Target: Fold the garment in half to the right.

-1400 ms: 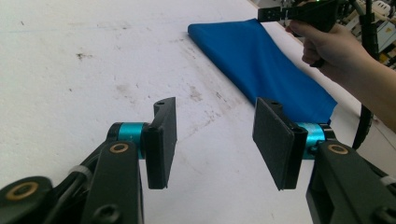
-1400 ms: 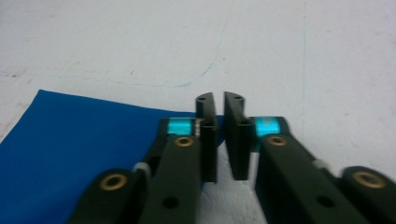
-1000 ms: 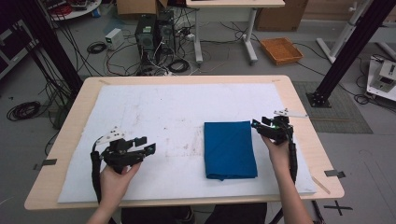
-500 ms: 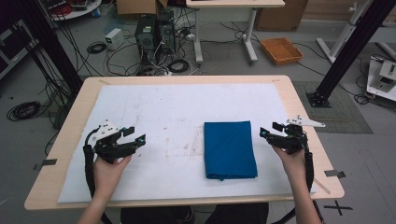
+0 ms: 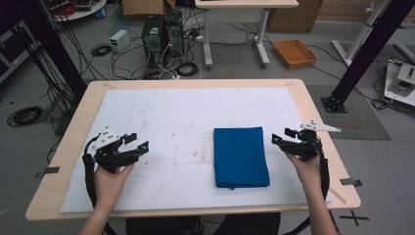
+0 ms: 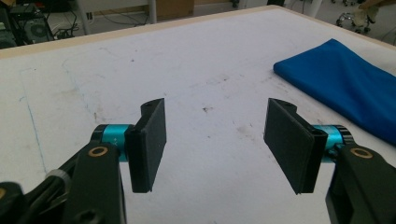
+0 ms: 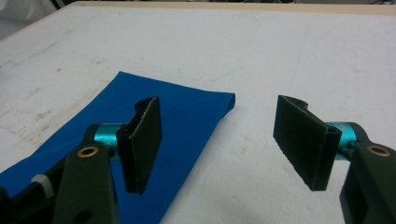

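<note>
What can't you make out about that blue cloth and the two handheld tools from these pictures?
- Blue cloth: number of folded layers, hidden under its top layer, high view.
- Cloth's near end: cut off by the frame's right edge, left gripper view.
- Right gripper: fingers too small and dark, high view.
- Left gripper: likewise.

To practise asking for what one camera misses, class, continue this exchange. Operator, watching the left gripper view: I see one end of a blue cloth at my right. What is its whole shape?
Observer: In the high view, the blue cloth is a folded rectangle lying flat on the white sheet, right of the middle.
Operator: Where is the right gripper?
Observer: The right gripper is beside the cloth's right edge, apart from it.
Operator: Is it holding anything?
Observer: No. Its jaws have just been opening and stand wide, with nothing between them.
</note>
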`<state>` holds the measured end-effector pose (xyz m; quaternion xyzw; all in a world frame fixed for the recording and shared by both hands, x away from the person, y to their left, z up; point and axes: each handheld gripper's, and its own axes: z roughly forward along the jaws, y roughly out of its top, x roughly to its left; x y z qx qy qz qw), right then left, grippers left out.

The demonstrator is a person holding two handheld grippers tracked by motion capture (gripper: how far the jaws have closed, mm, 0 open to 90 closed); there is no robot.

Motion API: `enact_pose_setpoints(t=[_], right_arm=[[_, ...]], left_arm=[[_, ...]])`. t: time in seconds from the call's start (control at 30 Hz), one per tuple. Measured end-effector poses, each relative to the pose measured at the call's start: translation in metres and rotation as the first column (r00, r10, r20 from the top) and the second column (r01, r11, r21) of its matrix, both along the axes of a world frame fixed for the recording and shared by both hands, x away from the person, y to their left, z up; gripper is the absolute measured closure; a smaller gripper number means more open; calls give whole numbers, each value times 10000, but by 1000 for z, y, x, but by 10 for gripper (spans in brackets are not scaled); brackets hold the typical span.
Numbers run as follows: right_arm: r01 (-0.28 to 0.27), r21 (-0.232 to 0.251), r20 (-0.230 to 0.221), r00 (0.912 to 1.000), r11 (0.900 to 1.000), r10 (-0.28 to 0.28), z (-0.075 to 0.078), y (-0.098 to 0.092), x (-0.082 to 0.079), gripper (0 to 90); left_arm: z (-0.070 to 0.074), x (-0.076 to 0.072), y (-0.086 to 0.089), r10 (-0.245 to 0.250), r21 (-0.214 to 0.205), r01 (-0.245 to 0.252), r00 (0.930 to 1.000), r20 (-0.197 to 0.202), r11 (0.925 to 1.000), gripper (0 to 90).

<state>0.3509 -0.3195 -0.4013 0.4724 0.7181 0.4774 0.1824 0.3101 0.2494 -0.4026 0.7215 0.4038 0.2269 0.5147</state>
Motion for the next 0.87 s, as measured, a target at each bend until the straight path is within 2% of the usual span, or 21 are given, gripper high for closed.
enact_pose_setpoints(t=[0.17,0.4,0.87], right_arm=[[-38,109,113,9999,9999,37,3,0,2,323],[-88,348,-20,10000,9994,89,4,4,5,321],[49,419,-166,9999,9991,-42,2,3,10,320]], left_arm=[[0,-3,4,105,-16,-105,9999,8,9999,392],[-1,-6,7,176,-39,-176,9998,3,9998,392],[-2,-7,8,147,55,-147,9999,-68,9999,392]])
